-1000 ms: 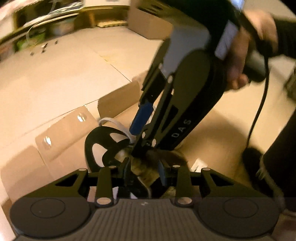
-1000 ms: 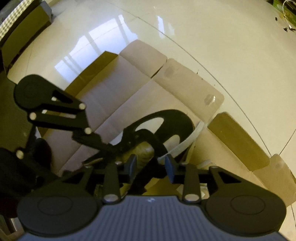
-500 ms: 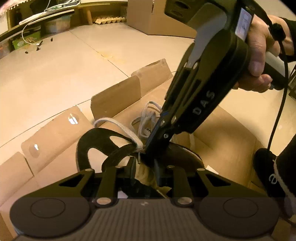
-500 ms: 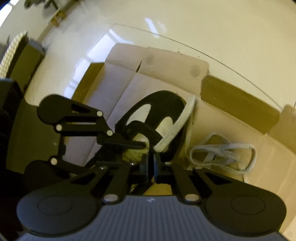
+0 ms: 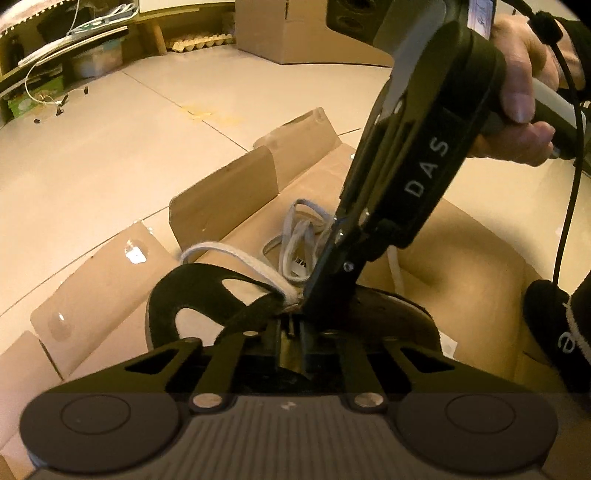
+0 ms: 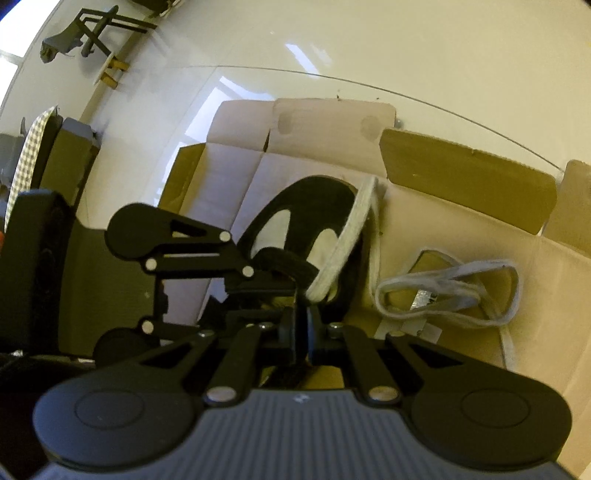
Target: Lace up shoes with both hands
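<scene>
A black shoe (image 5: 192, 295) with cut-out sides lies on flattened cardboard (image 5: 461, 258). A flat white lace (image 5: 236, 256) runs over it toward its middle. My left gripper (image 5: 290, 326) is shut at the shoe's middle, with a thin tan part of the upper between its pads. My right gripper (image 5: 310, 299) comes down from the upper right, its tip just beyond the left one. In the right wrist view the right gripper (image 6: 301, 321) is shut on the white lace (image 6: 351, 229), which rises from its tips across the shoe (image 6: 314, 199). The left gripper (image 6: 279, 286) lies to the left.
A loose bundle of white lace (image 6: 443, 291) lies on the cardboard (image 6: 461, 229) to the right of the shoe. Raised flaps (image 5: 229, 199) edge the cardboard. A hand (image 5: 524, 92) holds the right gripper. A socked foot (image 5: 554, 325) rests at the right. A box (image 5: 266, 29) stands far off.
Both grippers went from partly open to shut. The right one rolled and settled lower onto the lace at the shoe's middle. The left one closed on the shoe.
</scene>
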A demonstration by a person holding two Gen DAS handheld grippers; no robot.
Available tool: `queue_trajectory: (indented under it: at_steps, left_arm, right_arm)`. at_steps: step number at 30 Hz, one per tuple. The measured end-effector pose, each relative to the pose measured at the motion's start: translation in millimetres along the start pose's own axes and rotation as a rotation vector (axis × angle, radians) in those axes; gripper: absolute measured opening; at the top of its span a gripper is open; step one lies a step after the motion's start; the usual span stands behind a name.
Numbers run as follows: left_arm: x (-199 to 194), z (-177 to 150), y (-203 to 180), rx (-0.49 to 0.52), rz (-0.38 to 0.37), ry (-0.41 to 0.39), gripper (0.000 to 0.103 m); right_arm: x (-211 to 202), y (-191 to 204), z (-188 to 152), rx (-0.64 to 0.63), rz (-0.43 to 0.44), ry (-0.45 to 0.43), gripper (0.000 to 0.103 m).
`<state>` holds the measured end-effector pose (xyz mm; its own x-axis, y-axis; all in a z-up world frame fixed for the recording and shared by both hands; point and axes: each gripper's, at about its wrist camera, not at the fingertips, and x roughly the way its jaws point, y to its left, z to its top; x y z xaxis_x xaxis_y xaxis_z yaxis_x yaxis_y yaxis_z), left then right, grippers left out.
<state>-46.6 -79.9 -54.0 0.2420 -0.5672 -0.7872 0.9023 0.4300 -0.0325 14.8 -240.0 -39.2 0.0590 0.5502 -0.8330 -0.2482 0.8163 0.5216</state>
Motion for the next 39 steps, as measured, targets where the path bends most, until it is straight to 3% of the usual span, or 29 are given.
queue_trajectory:
  at_steps: [2,4,9,14,20,26,29,32,39]
  left_arm:
    - [-2.6,-3.3,-15.2,0.151,0.04,-0.023,0.002]
    - [-5.9,-7.9,-26.1,0.283,0.075,-0.039,0.001]
    - [-18.9,-16.3,-30.4,0.356,0.094,-0.078,0.001]
    - [-29.1,-21.2,-30.8,0.332,0.108,-0.103,0.0]
    - [-44.0,-25.4,-21.6,0.219,0.126,-0.103,0.0]
    - [-45.4,-17.5,-2.8,0.032,0.12,-0.061,0.002]
    - [-47.7,-15.0,10.7,-0.102,0.113,-0.042,0.003]
    - [-49.1,-17.9,24.8,-0.249,0.083,-0.02,0.003]
    - [-45.6,-25.1,43.1,-0.402,0.019,-0.025,0.003]
  right_arm:
    - [-2.8,-1.1,-1.9,0.002,-0.003,-0.005,0.009]
    - [-1.8,-1.1,-3.1,-0.015,-0.026,-0.013,0.02]
    - [0.0,3.8,-3.4,-0.07,-0.057,-0.021,0.028]
    - [3.8,24.1,-6.3,-0.225,-0.142,-0.044,0.031]
    - [6.4,47.5,-17.4,-0.455,-0.248,-0.089,0.035]
    - [23.7,87.8,-50.2,-0.953,-0.437,-0.117,0.035]
    - [34.0,102.1,-61.2,-1.156,-0.489,-0.095,0.025]
    - [41.9,113.0,-62.8,-1.263,-0.5,-0.053,0.018]
    - [65.6,133.8,-60.0,-1.408,-0.552,0.068,0.012]
